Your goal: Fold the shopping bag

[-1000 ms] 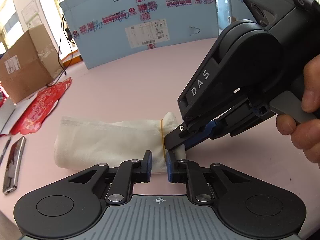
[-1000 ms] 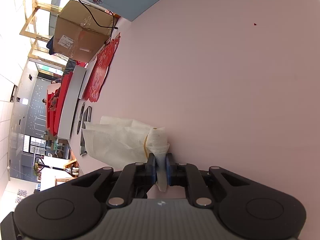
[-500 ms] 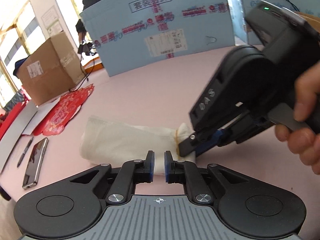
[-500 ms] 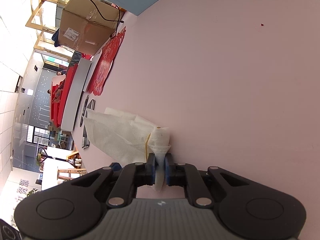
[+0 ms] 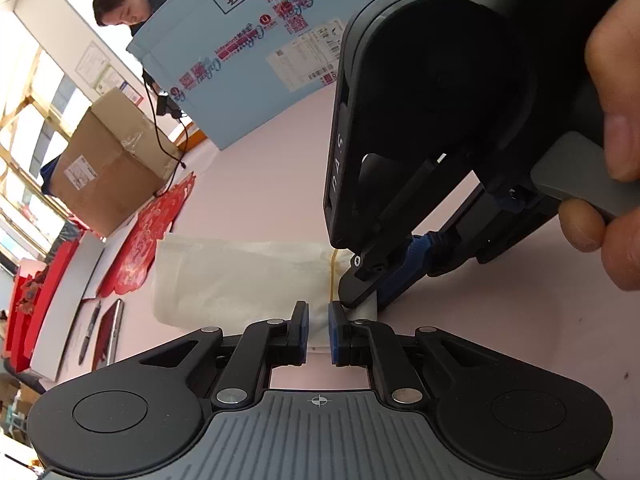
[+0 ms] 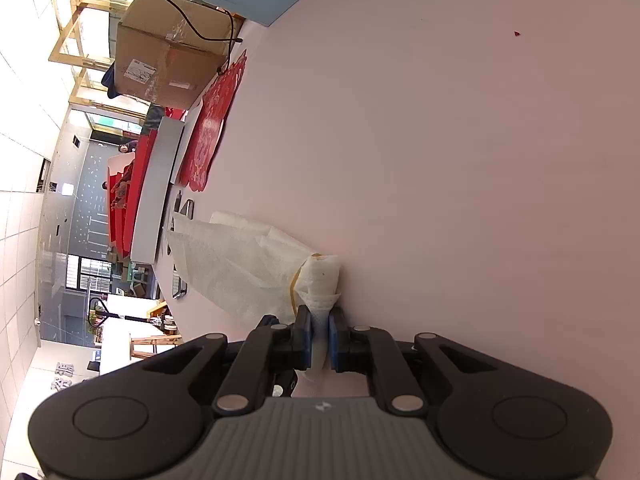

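Note:
The white shopping bag lies rolled up on the pink table, bound near its right end by a yellow rubber band. My left gripper is shut on the near edge of the bag. My right gripper is shut on the bag's end past the rubber band; the bag stretches away to the left in that view. The right gripper's body fills the upper right of the left wrist view, its fingertips clamped on the bag end.
A red paper cutout, a phone and a pen lie at the table's left edge. A cardboard box and a blue carton stand at the back. Bare pink table lies to the right.
The left gripper's jaws have closed onto the bag's near edge. Both grippers have tilted and moved closer together, and the bag end has lifted slightly.

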The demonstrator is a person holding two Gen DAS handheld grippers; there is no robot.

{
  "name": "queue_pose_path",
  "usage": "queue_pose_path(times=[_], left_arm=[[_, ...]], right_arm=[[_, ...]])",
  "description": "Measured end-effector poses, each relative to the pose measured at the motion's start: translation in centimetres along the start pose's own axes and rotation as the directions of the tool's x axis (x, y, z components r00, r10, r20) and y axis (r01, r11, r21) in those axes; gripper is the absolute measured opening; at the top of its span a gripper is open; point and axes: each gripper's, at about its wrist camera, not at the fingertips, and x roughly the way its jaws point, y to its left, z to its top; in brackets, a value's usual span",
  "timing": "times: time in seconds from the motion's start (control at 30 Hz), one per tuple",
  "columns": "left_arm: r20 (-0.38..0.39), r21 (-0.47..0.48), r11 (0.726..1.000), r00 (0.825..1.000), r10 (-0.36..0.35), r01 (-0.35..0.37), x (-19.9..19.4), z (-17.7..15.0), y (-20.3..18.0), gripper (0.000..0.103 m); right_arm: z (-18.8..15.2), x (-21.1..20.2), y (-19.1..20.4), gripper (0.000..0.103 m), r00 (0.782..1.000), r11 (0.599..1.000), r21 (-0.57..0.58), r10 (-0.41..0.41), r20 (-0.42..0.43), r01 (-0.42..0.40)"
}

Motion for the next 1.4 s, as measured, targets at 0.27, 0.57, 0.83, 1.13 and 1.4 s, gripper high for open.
queue_pose_path(times=[0.27, 0.57, 0.83, 1.13, 1.4], left_arm=[[0.029, -0.032, 0.997, 0.997, -0.066, 0.067, -0.6, -1.2, 0.9, 0.004], [0.044, 0.009, 0.997, 0.996, -0.077, 0.077, -0.8, -0.8, 1.0, 0.009], [-0.012, -0.110, 0.987, 0.993, -0.121, 0.119, -0.1, 0.4, 2.1, 0.010], [-0.011, -0.038, 0.980, 0.981, -0.195, 0.195, -0.5, -0.1, 3.0, 0.012], [-0.011, 0.143, 0.985, 0.995, -0.096, 0.097, 0.2, 0.5, 0.4, 0.012]], right_arm=[[0.6, 0.1, 1.4, 0.009, 0.999, 0.994, -0.095, -0.046, -0.025, 0.043], [0.4, -0.3, 3.3, 0.012, 0.993, 0.966, -0.231, -0.120, 0.006, 0.118], [0.9, -0.5, 1.0, 0.009, 0.998, 0.990, -0.128, -0.057, -0.020, 0.054], [1.4, -0.7, 2.3, 0.011, 0.995, 0.967, -0.239, -0.096, -0.039, 0.084], [1.2, -0.8, 1.3, 0.009, 0.996, 0.983, -0.166, -0.086, -0.035, 0.079]])
